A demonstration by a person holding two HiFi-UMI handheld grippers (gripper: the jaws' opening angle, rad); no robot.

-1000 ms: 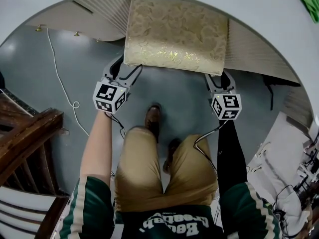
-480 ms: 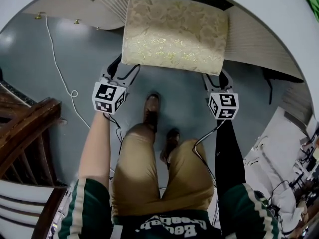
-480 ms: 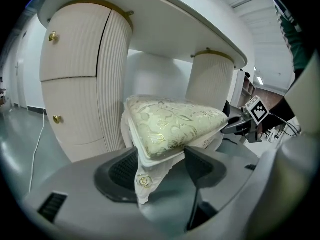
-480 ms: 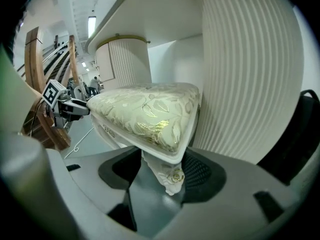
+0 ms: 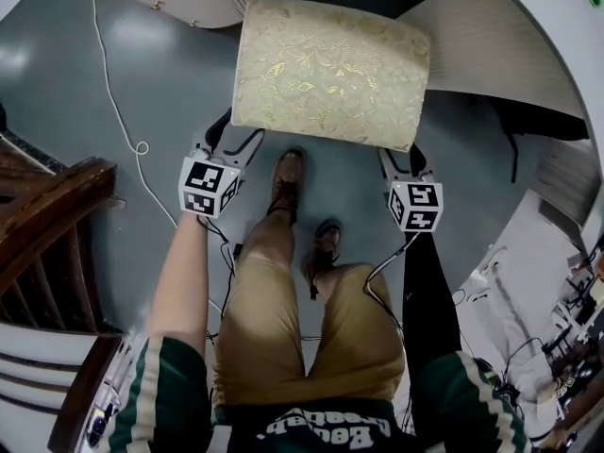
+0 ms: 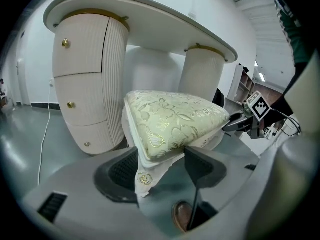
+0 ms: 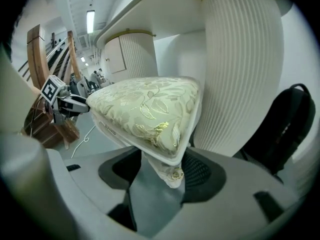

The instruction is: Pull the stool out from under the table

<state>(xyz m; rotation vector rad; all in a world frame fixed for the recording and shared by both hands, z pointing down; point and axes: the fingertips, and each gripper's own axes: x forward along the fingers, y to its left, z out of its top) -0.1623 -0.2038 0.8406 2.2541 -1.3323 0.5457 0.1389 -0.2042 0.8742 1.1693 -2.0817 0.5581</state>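
stool (image 5: 330, 69) mostly out from under the surface (image 5: 528, 17), just far of the shoes (image 5: 288, 182) — left gripper (image 5: 229, 138) and right gripper (image 5: 400, 161) jaws each clamp a near seat corner, partly on loose trim (image 6: 145, 176), so a tug may slip or clip toes.

stool (image 5: 330, 69) before table (image 6: 150, 19), cable (image 5: 113, 111) on floor (image 5: 170, 74) at left, backpack (image 7: 285, 129) at right
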